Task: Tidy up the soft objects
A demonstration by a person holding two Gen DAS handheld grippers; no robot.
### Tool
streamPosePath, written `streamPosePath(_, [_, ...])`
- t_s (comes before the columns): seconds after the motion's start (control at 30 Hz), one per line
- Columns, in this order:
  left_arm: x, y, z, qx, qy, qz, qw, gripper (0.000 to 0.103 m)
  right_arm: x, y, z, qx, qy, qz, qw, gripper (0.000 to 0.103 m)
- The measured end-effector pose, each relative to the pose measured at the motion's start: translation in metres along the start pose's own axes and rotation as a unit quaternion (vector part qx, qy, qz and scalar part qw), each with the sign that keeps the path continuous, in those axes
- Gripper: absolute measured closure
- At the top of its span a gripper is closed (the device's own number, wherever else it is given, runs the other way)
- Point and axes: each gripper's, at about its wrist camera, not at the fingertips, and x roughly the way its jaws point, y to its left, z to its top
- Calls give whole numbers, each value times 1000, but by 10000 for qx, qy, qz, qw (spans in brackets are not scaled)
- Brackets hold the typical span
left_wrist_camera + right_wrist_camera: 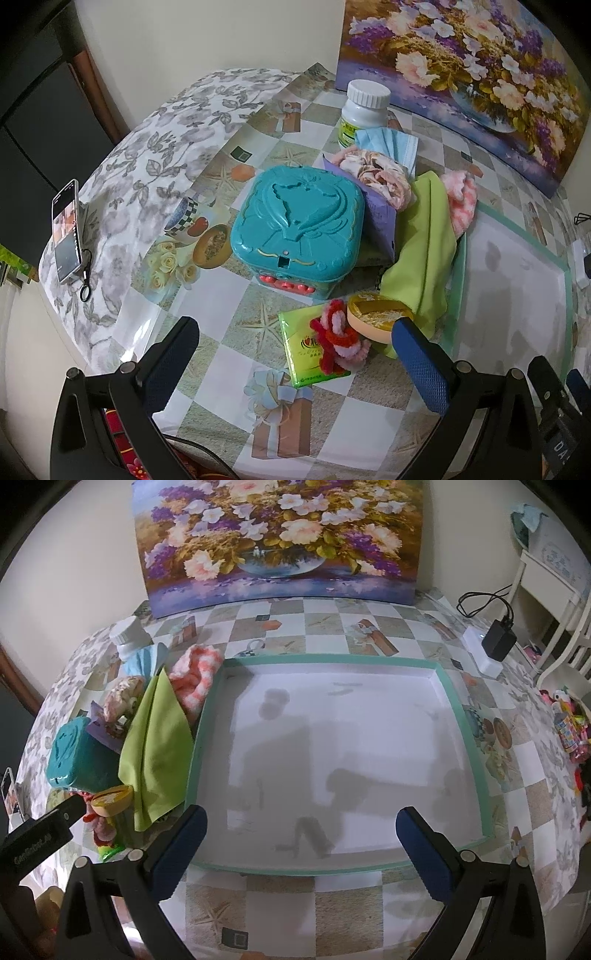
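Checkered oilcloth printed with starfish and gift boxes covers the counter (280,915). Nearest, both the left gripper (295,354) and right gripper (301,834) stand wide, holding nothing. Mid-frame in the right view, the shallow white tray with a teal rim (463,716) lies bare (nothing sorted yet, I judge). At its left edge the lime-green cloth (157,746), pink-and-white knitted piece (194,681) and red-and-pink chenille flower (338,341) wait among the clutter. Farthest, a floral painting (280,535) leans against the wall.

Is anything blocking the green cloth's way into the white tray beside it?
Nothing visible: the green cloth lies against the left rim of the teal-edged white tray, its edge draped over that rim, and the tray holds nothing.
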Motion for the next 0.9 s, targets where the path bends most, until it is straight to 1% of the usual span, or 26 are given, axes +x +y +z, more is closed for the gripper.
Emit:
streamPosePath(0.2, [-1, 4, 1, -164, -122, -5, 9998, 0, 0, 2, 0, -33, 5, -4, 10000, 0])
streamPosePath(0.4, [-2, -2, -1, -18, -135, 7, 9999, 0, 1, 2, 0, -80, 5, -23, 10000, 0])
streamPosePath(0.63, [-1, -5, -1, 156, -38, -32, 9999, 0, 0, 3, 0, -108, 6, -23, 9999, 0])
streamPosePath(0.7, [2, -3, -1, 167, 60, -27, 9998, 0, 1, 4, -1, -170, 12, -14, 9999, 0])
streamPosePath(0.8, [6, 4, 0, 21, 213, -18, 9998, 0, 0, 9, -1, -295, 5, 18, 9996, 0])
streamPosePath(0.9, [12, 19, 1, -341, 400, -150, 9985, 0, -1, 15, -1, -397, -10, 77, 9992, 0])
